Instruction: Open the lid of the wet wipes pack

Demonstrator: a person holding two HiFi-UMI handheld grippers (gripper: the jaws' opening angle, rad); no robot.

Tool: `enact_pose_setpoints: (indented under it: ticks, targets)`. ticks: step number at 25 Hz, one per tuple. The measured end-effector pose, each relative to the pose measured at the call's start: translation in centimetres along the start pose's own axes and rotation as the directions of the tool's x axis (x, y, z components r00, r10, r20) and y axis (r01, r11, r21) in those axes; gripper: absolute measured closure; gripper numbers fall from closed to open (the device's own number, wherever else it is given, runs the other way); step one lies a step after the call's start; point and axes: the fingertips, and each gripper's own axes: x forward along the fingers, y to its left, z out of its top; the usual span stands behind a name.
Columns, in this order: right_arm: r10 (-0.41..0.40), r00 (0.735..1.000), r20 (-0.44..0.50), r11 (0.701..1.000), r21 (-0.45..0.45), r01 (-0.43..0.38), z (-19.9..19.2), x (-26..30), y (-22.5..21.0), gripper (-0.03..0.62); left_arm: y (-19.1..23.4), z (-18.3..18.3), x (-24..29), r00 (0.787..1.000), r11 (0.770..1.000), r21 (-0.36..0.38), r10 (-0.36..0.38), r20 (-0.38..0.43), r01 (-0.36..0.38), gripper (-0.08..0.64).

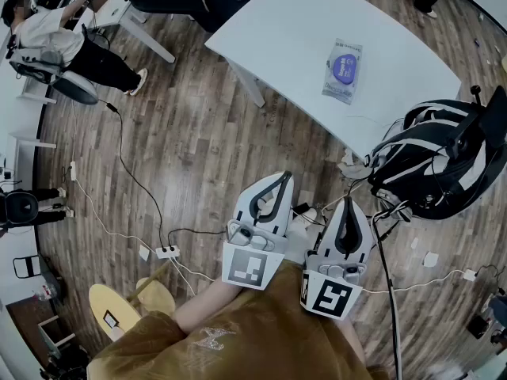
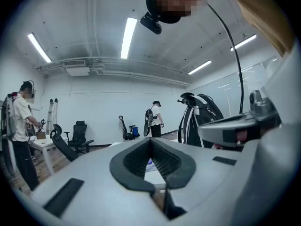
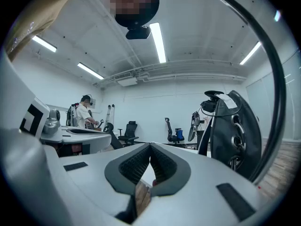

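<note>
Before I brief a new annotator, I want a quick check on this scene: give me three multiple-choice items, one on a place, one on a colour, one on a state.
1. Where does the wet wipes pack lie?
A) on the white table
B) on the wooden floor
C) on the black backpack

2. What colour is the pack's lid?
A) red
B) purple
C) yellow

3. How do the jaws of the left gripper and right gripper stand?
A) wide apart
B) clamped on the pack
C) together, nothing between

Answers:
1 A, the pack rests flat on the tabletop.
2 B, the round lid shows purple.
3 C, each gripper view shows its pads meeting, empty.
</note>
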Motion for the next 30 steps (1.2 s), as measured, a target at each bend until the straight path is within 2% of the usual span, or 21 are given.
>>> enact_pose_setpoints:
  ticks: [3,9,21,30]
  targets:
    - [-0.001,1.0,0.004,1.0,-0.001,0.001,0.3,1.2,-0.2,0.584,0.6,0.2,1.3,1.0,1.0,0.015,-0.006,0.002,0.006,0.56]
    - [-0.033,0.999,-0.005,0.999,-0.003,0.033,0.6,3.9,-0.7,0.584,2.1,0.8,4.2,0.999,0.999,-0.001,-0.035,0.019,0.035,0.561]
    - [-0.086,0.996,0.017,0.996,-0.007,0.086,2.8,11.1,-0.1,0.584,7.7,1.6,9.7,0.997,0.998,-0.014,-0.063,0.04,0.064,0.561]
    - [-0.14,0.99,0.007,0.99,-0.014,0.14,3.0,15.0,0.3,0.584,11.0,1.4,13.2,0.994,0.995,-0.021,-0.094,0.059,0.095,0.561]
